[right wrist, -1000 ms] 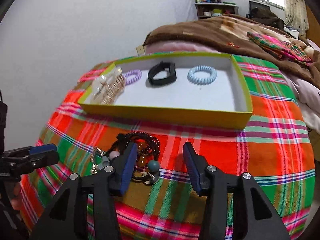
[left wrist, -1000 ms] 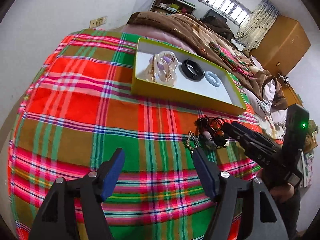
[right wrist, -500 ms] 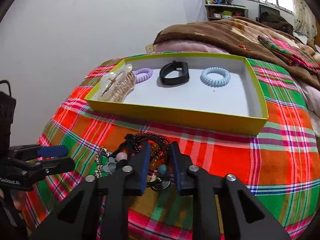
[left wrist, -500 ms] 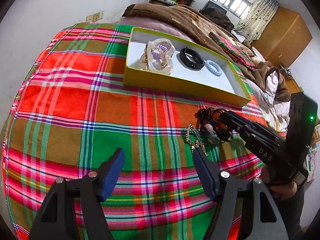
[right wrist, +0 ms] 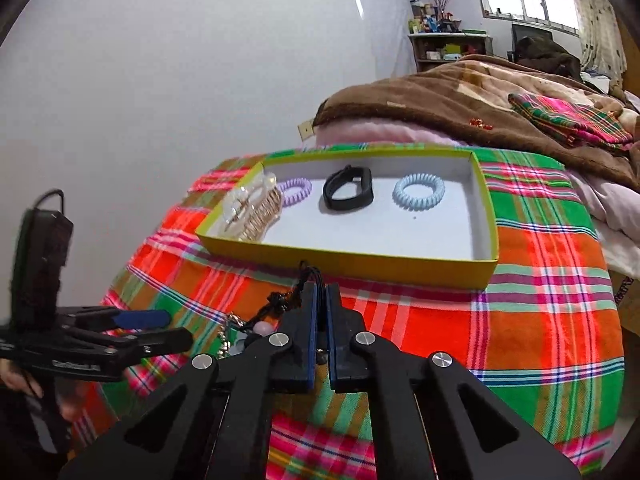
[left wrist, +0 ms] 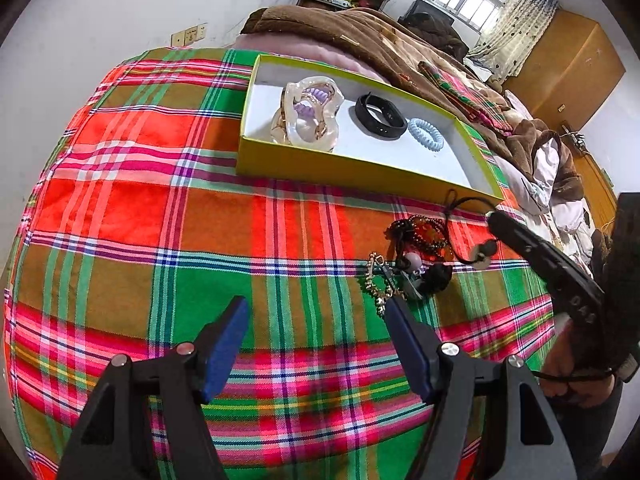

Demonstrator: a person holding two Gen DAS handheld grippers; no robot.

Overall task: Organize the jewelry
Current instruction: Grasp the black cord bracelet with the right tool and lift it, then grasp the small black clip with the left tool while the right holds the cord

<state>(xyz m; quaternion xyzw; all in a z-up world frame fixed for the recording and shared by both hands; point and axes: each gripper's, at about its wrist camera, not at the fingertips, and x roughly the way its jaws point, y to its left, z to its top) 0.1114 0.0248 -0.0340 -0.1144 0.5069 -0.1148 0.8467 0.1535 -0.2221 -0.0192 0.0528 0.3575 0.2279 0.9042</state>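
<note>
Clenched on a thin black cord [right wrist: 310,276], the right gripper [right wrist: 320,300] has just been closing, and the cord now runs between its blue pads [right wrist: 307,320] near the tips. From the cord a tangle of beads and chain [left wrist: 416,256] trails down onto the plaid cloth [left wrist: 160,208], just short of the near wall of the yellow tray [right wrist: 360,258]. Released and wide, the left gripper [left wrist: 316,320] hangs over bare cloth, with the chain end just beside its right pad. Inside the tray, a clear hair claw [right wrist: 252,212], a lilac coil tie [right wrist: 296,192], a black band [right wrist: 348,188] and a blue coil tie [right wrist: 418,192] line the far side; its near and right floor lies bare.
</note>
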